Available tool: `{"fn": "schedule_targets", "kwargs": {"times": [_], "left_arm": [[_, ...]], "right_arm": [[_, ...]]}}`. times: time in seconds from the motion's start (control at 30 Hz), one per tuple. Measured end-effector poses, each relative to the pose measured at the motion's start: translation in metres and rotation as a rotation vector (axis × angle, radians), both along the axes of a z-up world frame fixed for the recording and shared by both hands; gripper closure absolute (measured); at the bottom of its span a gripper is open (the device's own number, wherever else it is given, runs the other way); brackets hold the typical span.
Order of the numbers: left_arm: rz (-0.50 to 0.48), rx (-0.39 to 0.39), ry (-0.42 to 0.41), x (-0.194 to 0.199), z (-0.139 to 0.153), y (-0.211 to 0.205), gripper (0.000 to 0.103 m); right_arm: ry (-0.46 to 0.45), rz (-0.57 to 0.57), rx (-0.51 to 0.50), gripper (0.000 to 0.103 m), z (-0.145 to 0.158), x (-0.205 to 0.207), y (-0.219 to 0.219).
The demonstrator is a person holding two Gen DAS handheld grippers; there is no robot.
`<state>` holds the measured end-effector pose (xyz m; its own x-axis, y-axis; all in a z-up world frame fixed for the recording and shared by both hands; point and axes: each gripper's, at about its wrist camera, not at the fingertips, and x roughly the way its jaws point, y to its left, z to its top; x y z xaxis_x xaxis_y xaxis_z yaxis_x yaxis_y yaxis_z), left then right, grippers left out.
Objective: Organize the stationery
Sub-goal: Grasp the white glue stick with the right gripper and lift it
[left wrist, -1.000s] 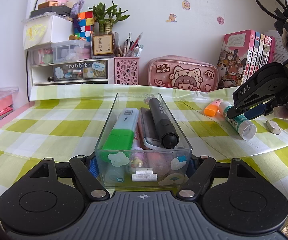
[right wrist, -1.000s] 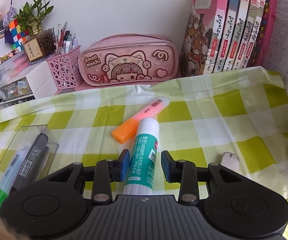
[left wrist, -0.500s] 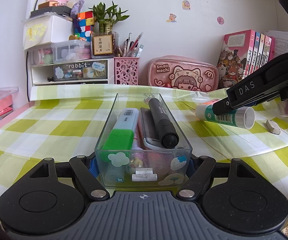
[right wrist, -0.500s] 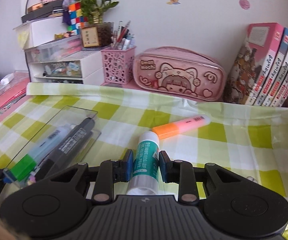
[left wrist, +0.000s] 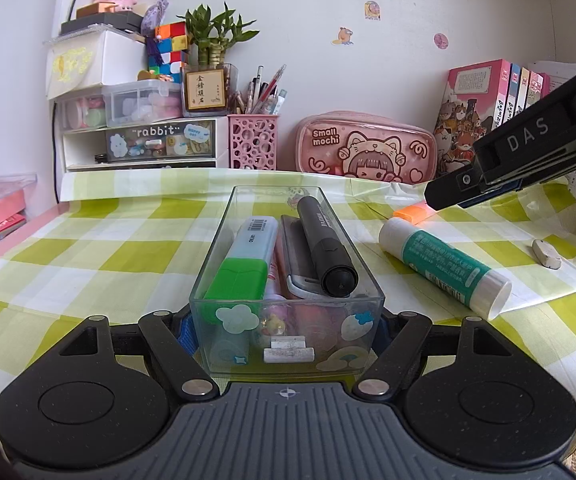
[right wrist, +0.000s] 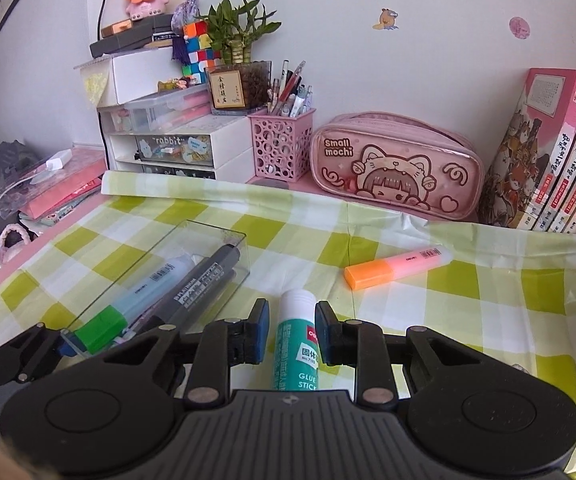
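Observation:
My left gripper (left wrist: 286,322) is shut on the near end of a clear plastic organiser box (left wrist: 286,320) holding a green-capped highlighter (left wrist: 244,264), a black marker (left wrist: 323,246) and other items. A green-and-white glue stick (left wrist: 443,264) lies on the checked cloth right of the box. In the right wrist view the glue stick (right wrist: 296,340) lies between my right gripper's (right wrist: 291,328) open fingers, with gaps on both sides. An orange-and-pink highlighter (right wrist: 395,266) lies beyond it. The box (right wrist: 160,276) is to the left.
A pink pencil case (right wrist: 395,168), a pink pen holder (right wrist: 282,146), white drawers (right wrist: 168,148) and a row of books (right wrist: 555,160) line the back wall. A small white eraser (left wrist: 546,253) lies at the right. The green checked tablecloth (left wrist: 88,248) covers the desk.
My right gripper carried the glue stick left toward the box, set it down on the cloth and opened its fingers. My left gripper and the box have not moved.

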<state>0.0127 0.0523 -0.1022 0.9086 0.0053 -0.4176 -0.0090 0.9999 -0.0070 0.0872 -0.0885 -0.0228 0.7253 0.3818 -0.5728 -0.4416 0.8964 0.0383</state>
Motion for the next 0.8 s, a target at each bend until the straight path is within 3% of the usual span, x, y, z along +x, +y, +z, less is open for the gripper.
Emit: {"fn": "schedule_targets", "kwargs": {"times": [0.4,0.8], "left_arm": [[0.000,0.000,0.000,0.000,0.000,0.000,0.028],[0.000,0.000,0.000,0.000,0.000,0.000,0.028]], "right_arm": [[0.107,-0.042,-0.031,0.051,-0.025,0.017,0.004],[0.104,-0.058,-0.064,0.052,-0.028,0.018,0.017]]}}
